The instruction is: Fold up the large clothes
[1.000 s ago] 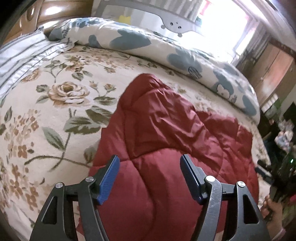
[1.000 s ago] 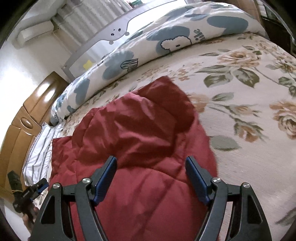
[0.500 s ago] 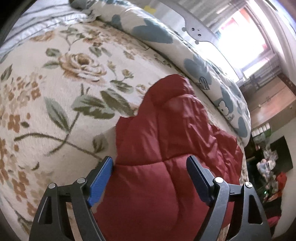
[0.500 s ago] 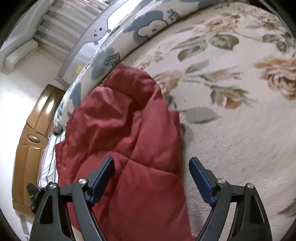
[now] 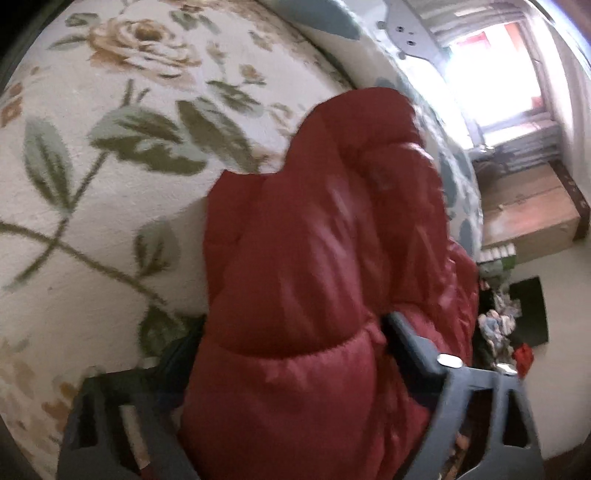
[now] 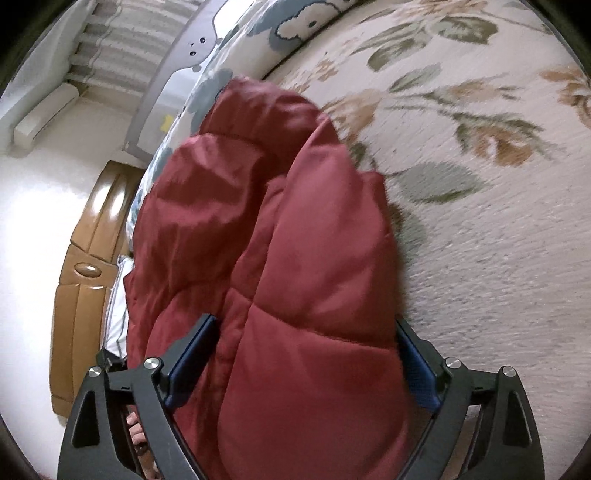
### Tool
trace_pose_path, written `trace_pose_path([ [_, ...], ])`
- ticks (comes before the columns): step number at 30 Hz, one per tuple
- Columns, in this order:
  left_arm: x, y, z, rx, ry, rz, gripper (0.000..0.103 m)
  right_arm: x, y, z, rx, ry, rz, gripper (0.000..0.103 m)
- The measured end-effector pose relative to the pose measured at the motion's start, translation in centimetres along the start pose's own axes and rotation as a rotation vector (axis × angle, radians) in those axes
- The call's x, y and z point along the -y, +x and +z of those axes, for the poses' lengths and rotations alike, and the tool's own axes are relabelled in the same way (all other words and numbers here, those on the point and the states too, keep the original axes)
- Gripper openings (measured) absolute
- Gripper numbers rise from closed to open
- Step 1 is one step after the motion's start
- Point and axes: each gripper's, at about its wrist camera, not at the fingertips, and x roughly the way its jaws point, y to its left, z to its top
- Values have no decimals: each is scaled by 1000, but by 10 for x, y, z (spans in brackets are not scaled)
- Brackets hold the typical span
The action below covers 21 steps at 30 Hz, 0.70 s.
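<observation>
In the left wrist view, the left gripper (image 5: 288, 369) has its two fingers spread wide, and the red quilted jacket (image 5: 325, 258) bulges up between them, filling the gap and covering most of the left finger; whether the pads actually press the cloth cannot be told, as this view is blurred. The jacket runs forward from the gripper in a puffy ridge and lies on the floral bedspread (image 5: 110, 184), which stretches ahead and to the left of the gripper. Beyond the far end of the jacket lies a white and blue patterned duvet (image 5: 454, 173), with a grey bed rail (image 5: 406, 33) and a bright window (image 5: 491, 62) past it. To the right of the gripper is a wooden cabinet (image 5: 528, 221). In the right wrist view, the right gripper (image 6: 306, 365) also stands spread, its blue pads (image 6: 192, 354) on either side of a thick fold of the same jacket (image 6: 288, 240), which rises between the fingers and extends straight ahead. The bedspread (image 6: 480, 240) lies to the right of the gripper and ahead. To the left of the gripper is a wooden headboard (image 6: 81, 280), and far ahead the patterned duvet (image 6: 314, 18) and grey rail (image 6: 192, 48) are in view.
</observation>
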Motion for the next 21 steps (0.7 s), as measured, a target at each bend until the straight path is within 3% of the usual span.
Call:
trace_pose_path([
  [2, 3, 1, 1, 1, 18, 1, 64, -6, 1, -2, 0, -26, -18, 86],
  [5, 12, 0, 1, 16, 53, 19, 51, -14, -3, -4, 9, -33, -27, 70],
  [8, 18, -5, -1, 27, 75, 26, 43, -20, -12, -7, 18, -37, -20, 54],
  [11, 27, -18, -10, 37, 105, 26, 38, -29, -24, -12, 32, -43, -15, 45],
  [21, 30, -113, -84, 63, 208, 1, 35, -47, -79, -69, 30, -64, 29, 40],
])
